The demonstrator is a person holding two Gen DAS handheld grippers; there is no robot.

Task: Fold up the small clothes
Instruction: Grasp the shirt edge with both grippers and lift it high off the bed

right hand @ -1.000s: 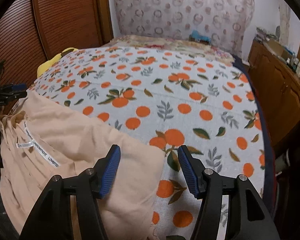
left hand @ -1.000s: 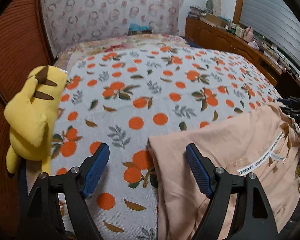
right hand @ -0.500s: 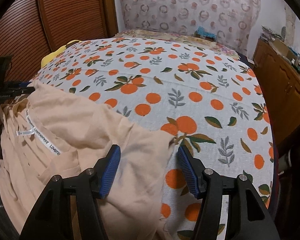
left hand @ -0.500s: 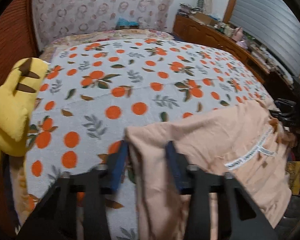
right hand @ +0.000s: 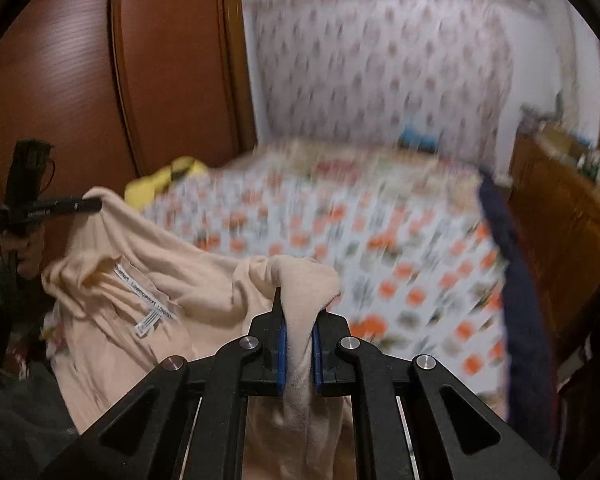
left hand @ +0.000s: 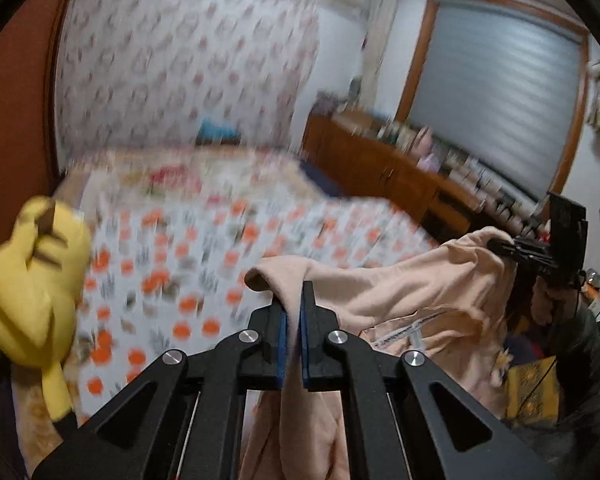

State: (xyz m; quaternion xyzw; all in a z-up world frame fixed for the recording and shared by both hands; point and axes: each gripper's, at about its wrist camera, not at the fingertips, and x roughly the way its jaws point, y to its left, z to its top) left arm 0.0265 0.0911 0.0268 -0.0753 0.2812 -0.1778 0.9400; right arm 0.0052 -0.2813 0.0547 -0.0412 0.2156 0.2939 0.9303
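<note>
A peach garment (left hand: pixel 412 292) with a white neck label hangs in the air, stretched between both grippers above the near edge of the bed. My left gripper (left hand: pixel 293 304) is shut on one corner of it; the cloth bunches over the blue pads. My right gripper (right hand: pixel 299 320) is shut on the other corner of the garment (right hand: pixel 172 280). Each gripper also shows in the other's view: the right one (left hand: pixel 500 245) and the left one (right hand: pixel 94 204), both pinching the cloth's top edge.
The bed with an orange-print cover (left hand: pixel 204 248) lies ahead, blurred by motion. A yellow plush toy (left hand: pixel 32 280) sits at its left edge. A wooden wardrobe (right hand: pixel 100 80) stands to the left; a wooden cabinet (left hand: pixel 380 164) with clutter runs along the right wall.
Both grippers closed on the garment's corners and lifted it off the bed. The views tilted upward, and the cloth now hangs between the grippers.
</note>
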